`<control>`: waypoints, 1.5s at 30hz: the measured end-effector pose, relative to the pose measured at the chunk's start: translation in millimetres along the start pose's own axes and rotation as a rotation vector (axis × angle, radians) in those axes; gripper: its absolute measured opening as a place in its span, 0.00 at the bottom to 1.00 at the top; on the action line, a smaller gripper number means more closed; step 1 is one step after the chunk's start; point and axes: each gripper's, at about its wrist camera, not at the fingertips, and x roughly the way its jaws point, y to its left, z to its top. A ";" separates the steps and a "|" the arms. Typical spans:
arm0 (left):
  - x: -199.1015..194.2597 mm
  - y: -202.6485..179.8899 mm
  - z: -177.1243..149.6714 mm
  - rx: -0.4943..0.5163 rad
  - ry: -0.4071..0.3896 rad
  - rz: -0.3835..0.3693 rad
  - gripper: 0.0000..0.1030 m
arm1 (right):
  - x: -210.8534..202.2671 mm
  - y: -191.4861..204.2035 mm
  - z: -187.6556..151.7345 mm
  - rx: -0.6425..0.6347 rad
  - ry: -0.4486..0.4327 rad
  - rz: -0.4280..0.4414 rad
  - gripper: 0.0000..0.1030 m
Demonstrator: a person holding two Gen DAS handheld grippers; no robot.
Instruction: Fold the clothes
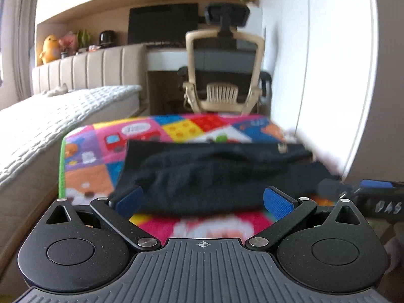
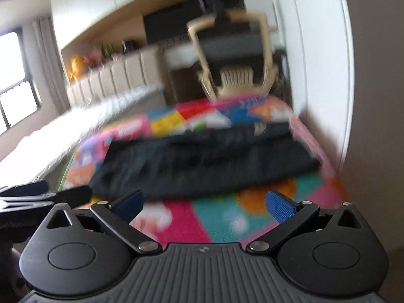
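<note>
A dark navy garment (image 1: 214, 169) lies folded in a long band across a colourful patchwork mat (image 1: 101, 136). It also shows in the right wrist view (image 2: 207, 159), on the same mat (image 2: 227, 217). My left gripper (image 1: 203, 202) is open, its blue pads just at the garment's near edge, holding nothing. My right gripper (image 2: 204, 204) is open and empty, a little short of the garment's near edge. The right gripper shows at the right edge of the left wrist view (image 1: 373, 197); the left gripper shows at the left edge of the right wrist view (image 2: 38, 197).
A white quilted bed (image 1: 50, 121) runs along the left of the mat. A beige office chair (image 1: 224, 70) and a desk with a monitor (image 1: 162, 22) stand behind it. A white wardrobe (image 1: 328, 63) closes the right side. The right wrist view is motion-blurred.
</note>
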 end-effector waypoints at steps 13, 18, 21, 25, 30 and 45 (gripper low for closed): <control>1.6 6.7 -5.4 -0.053 0.086 0.034 1.00 | -2.3 6.6 -1.0 -0.029 0.050 -0.047 1.00; 8.0 7.2 -8.0 -0.052 0.130 0.039 1.00 | 4.8 3.9 -2.3 -0.017 0.088 -0.047 1.00; 11.6 5.0 -9.6 -0.043 0.150 0.030 1.00 | 7.6 3.4 -3.4 -0.016 0.102 -0.045 1.00; 18.2 3.9 -11.8 -0.040 0.183 0.013 1.00 | 13.2 1.1 -3.7 -0.010 0.130 -0.045 1.00; 21.1 6.4 -12.5 -0.055 0.196 0.013 1.00 | 15.8 1.0 -3.7 -0.012 0.142 -0.042 1.00; 21.8 7.7 -9.6 -0.067 0.199 0.016 1.00 | 17.5 5.4 -2.1 -0.036 0.159 -0.038 1.00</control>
